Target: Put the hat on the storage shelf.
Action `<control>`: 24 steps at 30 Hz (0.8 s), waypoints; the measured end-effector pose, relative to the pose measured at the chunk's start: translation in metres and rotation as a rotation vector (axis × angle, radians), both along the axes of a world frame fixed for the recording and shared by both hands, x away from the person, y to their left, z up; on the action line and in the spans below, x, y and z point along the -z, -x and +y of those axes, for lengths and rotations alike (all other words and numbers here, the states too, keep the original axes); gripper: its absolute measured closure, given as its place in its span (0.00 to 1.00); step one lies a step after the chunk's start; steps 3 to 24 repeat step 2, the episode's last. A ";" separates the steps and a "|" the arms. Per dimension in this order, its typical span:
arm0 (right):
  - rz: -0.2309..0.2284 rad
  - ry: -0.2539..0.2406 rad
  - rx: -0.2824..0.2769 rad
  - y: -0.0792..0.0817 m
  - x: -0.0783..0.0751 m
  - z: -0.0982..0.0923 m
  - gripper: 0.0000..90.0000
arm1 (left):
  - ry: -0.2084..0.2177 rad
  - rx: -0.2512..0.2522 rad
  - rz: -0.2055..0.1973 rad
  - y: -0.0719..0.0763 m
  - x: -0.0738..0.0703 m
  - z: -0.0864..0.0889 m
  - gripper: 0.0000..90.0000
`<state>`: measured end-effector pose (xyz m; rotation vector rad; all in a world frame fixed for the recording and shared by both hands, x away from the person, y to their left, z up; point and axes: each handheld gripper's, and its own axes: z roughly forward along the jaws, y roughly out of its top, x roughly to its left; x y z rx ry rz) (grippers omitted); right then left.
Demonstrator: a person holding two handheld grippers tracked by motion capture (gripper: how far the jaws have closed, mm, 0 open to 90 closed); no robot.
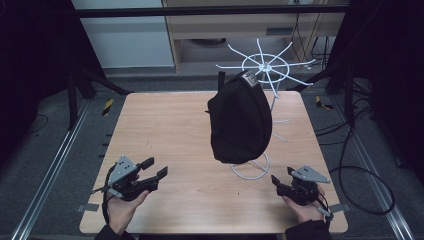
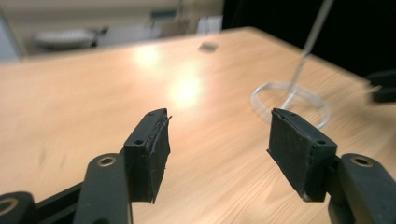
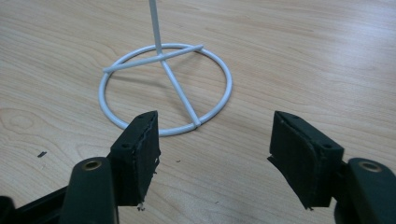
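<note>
The black bag [image 1: 241, 120] hangs on the white wire rack [image 1: 266, 67], its strap end caught up near the spoked top and its body drooping down to just above the rack's ring base [image 1: 250, 170]. Its long axis runs top to bottom, tilted slightly, with the rounded bottom end toward you. It sits right of the middle of the surface [image 1: 170, 135], toward the far half.

From your right tongs [image 1: 280, 181] the bag lies up and to the left, with the ring base [image 3: 166, 88] just ahead of them and the thin upright post rising out of it. From your left tongs [image 1: 156, 168] the bag lies up and to the right, across a stretch of bare wood; the ring base [image 2: 289, 100] shows off to that side. Your right hand looks the nearer of the two, though the left is not far off.

Both tongs are spread wide with nothing between the pads: left tongs [image 2: 217, 144], right tongs [image 3: 215, 149].

For room: the wood to the left of the bag is bare, so your left hand has a free path in. On the right, the rack's lower wire arms and the post sit just behind the bag, and the right edge of the surface is close, so I judge that side tighter.
</note>
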<state>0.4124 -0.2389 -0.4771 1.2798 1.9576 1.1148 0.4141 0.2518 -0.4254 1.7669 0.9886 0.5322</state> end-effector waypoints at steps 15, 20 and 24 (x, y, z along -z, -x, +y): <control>0.004 -0.004 0.009 0.000 0.000 0.000 0.34 | -0.022 -0.029 0.041 -0.004 0.013 0.009 0.38; 0.004 -0.004 0.009 0.000 0.000 0.000 0.34 | -0.022 -0.029 0.041 -0.004 0.013 0.009 0.38; 0.004 -0.004 0.009 0.000 0.000 0.000 0.34 | -0.022 -0.029 0.041 -0.004 0.013 0.009 0.38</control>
